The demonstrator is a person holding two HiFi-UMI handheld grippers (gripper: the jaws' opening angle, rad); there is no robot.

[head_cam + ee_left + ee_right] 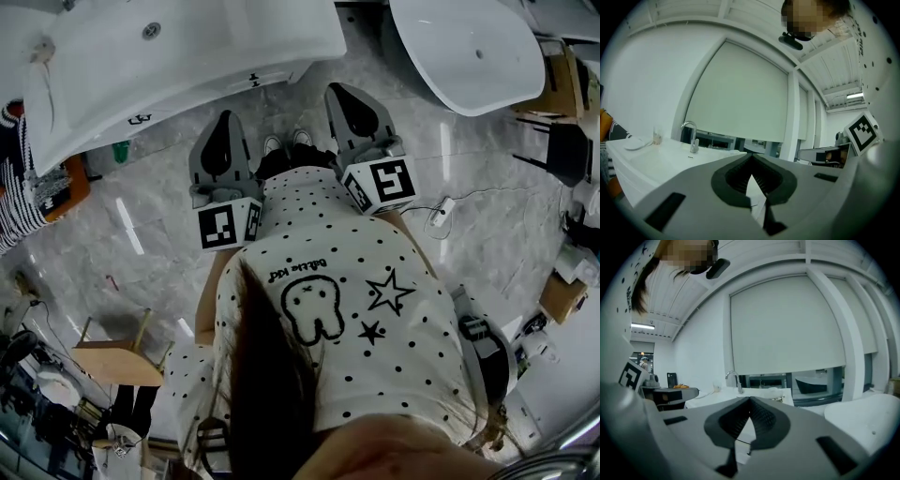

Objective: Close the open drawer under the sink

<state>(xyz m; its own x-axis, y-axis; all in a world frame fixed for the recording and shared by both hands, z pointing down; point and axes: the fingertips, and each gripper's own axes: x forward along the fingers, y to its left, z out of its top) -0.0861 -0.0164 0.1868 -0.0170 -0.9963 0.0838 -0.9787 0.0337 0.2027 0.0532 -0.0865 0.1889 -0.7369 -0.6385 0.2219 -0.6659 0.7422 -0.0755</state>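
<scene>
Looking down in the head view, I see the white rectangular sink unit at the far left. Under its near edge is a white drawer front with small black handles. Whether it stands out from the cabinet or sits flush, I cannot tell from this steep angle. The left gripper and the right gripper are side by side, close to the person's white dotted shirt. Both point toward the unit and are well apart from it. Between them and the drawer lies bare grey marble floor, so there is open room to go forward. A round white tub at the far right and a small wooden stool at the near left are out of the way. In the left gripper view the jaws are pressed together with nothing between them, and the sink with its chrome tap lies to the left. In the right gripper view the jaws also meet and are empty, with the same tap far ahead. I judge the drawer front to be a stiff, smooth panel on runners, light to push and a little slippery. It needs no grasp: closed tips pressed flat near the middle of the front should keep it from skewing. The overhanging sink edge is the one thing to avoid.
</scene>
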